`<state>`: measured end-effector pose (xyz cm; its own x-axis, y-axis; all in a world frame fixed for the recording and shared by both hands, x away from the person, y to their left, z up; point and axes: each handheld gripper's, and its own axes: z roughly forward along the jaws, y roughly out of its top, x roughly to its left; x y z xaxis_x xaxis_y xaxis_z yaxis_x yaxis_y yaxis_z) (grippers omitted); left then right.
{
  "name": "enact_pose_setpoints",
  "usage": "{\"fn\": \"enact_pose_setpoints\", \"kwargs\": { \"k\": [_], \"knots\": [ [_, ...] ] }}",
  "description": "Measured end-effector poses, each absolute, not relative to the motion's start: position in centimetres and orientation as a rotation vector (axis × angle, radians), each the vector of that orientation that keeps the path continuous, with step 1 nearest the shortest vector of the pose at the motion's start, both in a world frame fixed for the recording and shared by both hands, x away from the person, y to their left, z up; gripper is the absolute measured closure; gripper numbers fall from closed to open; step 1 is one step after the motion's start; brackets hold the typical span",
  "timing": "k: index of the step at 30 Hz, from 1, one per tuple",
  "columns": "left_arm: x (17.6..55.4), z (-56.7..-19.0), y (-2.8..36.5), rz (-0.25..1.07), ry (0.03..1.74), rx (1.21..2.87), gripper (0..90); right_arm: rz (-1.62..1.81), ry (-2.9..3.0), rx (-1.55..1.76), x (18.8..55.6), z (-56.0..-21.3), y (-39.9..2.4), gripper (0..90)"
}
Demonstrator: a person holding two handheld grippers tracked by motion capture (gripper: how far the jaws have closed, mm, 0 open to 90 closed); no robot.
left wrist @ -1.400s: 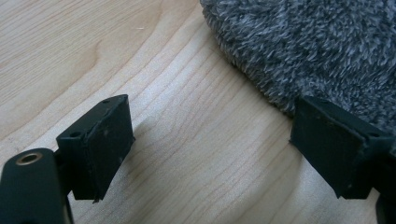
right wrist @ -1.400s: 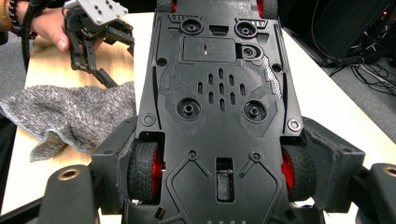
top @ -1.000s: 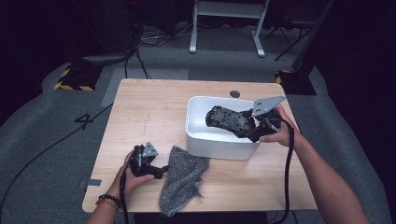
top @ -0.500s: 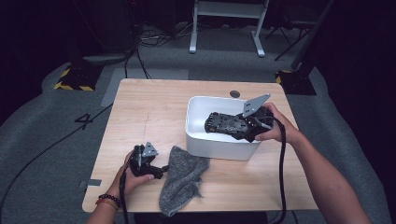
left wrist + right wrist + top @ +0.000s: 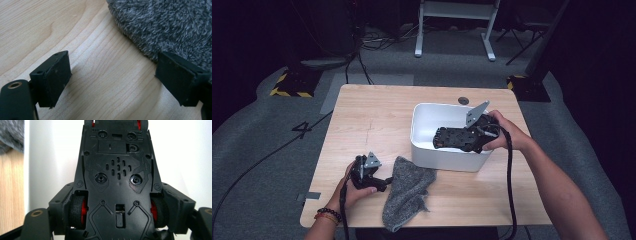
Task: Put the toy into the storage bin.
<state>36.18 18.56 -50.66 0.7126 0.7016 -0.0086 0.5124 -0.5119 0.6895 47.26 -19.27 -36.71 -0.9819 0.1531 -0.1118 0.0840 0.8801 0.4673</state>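
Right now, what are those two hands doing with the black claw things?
A person is working at the light wooden table with a gripper in each hand. The right gripper is shut on a black toy car with red wheel hubs, holding it belly-up over the white plastic tub. The left gripper is open and empty, low over the table, beside the fuzzy grey cloth.

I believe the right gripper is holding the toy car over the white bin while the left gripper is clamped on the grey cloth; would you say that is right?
Not quite. The left gripper is open, its jaws apart over bare wood beside the grey cloth, as the left gripper view shows. The rest holds: the right gripper holds the toy car over the white bin.
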Motion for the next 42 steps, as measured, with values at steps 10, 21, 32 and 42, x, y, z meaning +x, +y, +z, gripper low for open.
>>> {"fn": "enact_pose_setpoints", "kwargs": {
  "k": [10,21,32,42],
  "knots": [
    [36.2,-50.7,18.6,0.356,0.916,2.23,13.2,0.57,2.977,0.19,47.7,-37.3,-19.0,24.4],
    [36.2,-50.7,18.5,0.358,0.918,2.228,13.2,0.423,2.991,0.202,48.2,-37.4,-18.5,24.3],
    [36.2,-50.7,18.6,0.358,0.916,2.229,13.2,0.373,3.028,0.265,48.7,-37.8,-18.4,23.7],
    [36.2,-50.7,18.5,0.355,0.916,2.228,13.0,0.36,3.018,0.286,48.9,-38.2,-18.9,30.3]
  ]
}}
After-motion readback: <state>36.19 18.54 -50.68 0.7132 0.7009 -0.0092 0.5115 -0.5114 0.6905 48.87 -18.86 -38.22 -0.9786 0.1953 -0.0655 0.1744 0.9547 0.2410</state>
